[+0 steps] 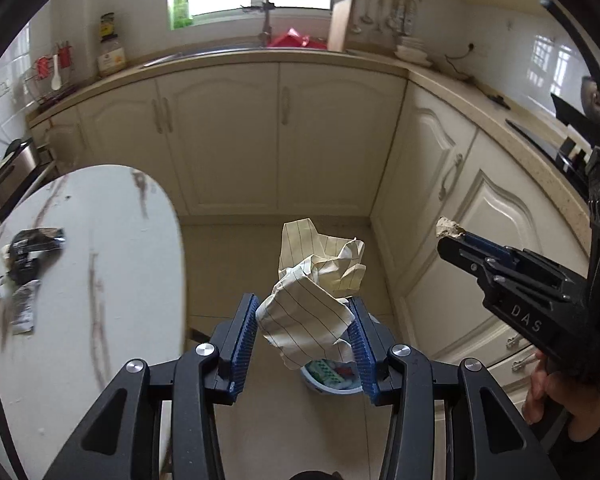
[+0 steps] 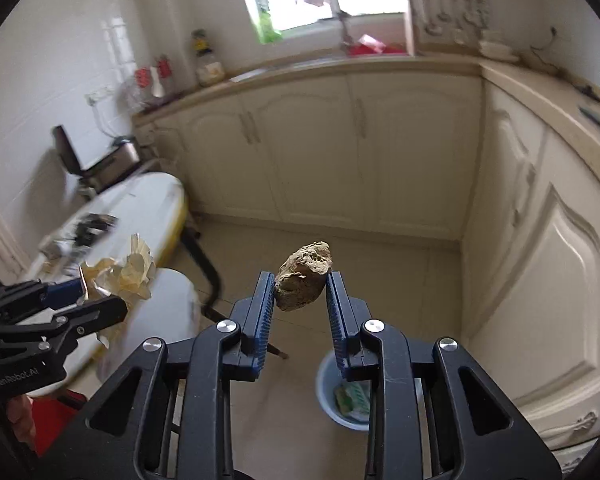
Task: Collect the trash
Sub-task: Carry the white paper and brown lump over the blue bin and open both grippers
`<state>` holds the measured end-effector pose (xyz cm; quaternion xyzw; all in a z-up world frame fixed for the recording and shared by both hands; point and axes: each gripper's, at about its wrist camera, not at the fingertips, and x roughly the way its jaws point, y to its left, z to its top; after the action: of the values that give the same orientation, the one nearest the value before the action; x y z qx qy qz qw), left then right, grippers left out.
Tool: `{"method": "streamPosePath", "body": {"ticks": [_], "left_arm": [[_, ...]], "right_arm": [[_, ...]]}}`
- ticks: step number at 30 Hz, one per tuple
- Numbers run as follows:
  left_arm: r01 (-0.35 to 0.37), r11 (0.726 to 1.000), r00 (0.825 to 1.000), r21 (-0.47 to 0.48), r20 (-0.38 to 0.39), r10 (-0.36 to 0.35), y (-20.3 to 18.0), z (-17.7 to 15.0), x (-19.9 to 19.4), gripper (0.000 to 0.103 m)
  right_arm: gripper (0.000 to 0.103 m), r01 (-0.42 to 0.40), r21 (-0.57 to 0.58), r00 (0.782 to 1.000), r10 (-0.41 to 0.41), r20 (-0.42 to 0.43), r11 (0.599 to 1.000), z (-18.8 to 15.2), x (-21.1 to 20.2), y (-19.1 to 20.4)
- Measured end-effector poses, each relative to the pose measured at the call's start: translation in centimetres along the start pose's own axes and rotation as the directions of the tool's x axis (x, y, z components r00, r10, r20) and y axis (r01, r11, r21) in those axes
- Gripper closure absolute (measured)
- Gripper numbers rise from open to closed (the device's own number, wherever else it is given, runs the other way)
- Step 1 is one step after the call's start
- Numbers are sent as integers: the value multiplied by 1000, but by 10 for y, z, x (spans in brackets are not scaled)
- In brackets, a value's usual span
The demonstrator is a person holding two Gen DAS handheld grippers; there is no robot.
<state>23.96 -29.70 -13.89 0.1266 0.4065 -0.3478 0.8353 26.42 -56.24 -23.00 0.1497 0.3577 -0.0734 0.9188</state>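
The left tool (image 1: 304, 320) grips a crumpled lined paper (image 1: 312, 300) between its blue pads, held in the air above a blue bin (image 1: 332, 384) on the floor. The right tool (image 2: 300, 292) clamps a brown lump (image 2: 304, 276), also above the floor near the bin. More wrappers (image 1: 24, 256) lie on the white worktop (image 1: 112, 240) at left.
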Motion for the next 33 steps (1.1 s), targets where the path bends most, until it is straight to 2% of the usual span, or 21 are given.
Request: {"method": "streamPosePath", "body": {"ticks": [3, 7, 14, 16, 17, 18, 22, 27, 28, 29, 31, 33], "left_arm": [[58, 998, 995, -4, -77, -58, -17, 11, 52, 62], [87, 996, 982, 24, -170, -81, -29, 21, 118, 62], [99, 991, 964, 86, -257, -74, -40, 31, 204, 60], [95, 990, 962, 104, -267, -64, -45, 30, 222, 56], [93, 990, 960, 107, -272, -61, -44, 30, 231, 46], [89, 990, 959, 105, -276, -57, -42, 31, 236, 36], [60, 994, 967, 94, -254, -35, -30, 36, 240, 34], [19, 995, 981, 95, -194, 0, -13, 44, 218, 30], [12, 996, 983, 89, -181, 5, -9, 46, 212, 29], [6, 996, 985, 88, -171, 9, -6, 47, 206, 29], [-3, 996, 989, 84, -147, 15, -1, 47, 192, 29], [-9, 996, 992, 86, -125, 20, 0, 44, 176, 29]], "right_arm": [[78, 25, 66, 999, -21, -50, 998, -15, 21, -36], [78, 56, 141, 993, -40, -112, 988, -32, 54, -73], [78, 109, 216, 981, -69, -183, 970, -59, 101, -114], [78, 119, 237, 976, -69, -207, 964, -67, 114, -120], [78, 121, 244, 974, -68, -215, 962, -72, 119, -124], [78, 123, 246, 971, -66, -228, 961, -76, 125, -126], [78, 109, 248, 965, -43, -259, 963, -84, 147, -126], [74, 48, 255, 964, 22, -266, 966, -86, 166, -120], [68, 35, 255, 961, 38, -275, 966, -83, 170, -117], [56, 40, 253, 958, 35, -285, 967, -81, 172, -114], [43, 44, 246, 964, 23, -263, 968, -75, 165, -108], [43, 36, 247, 972, 23, -236, 968, -69, 152, -102]]}}
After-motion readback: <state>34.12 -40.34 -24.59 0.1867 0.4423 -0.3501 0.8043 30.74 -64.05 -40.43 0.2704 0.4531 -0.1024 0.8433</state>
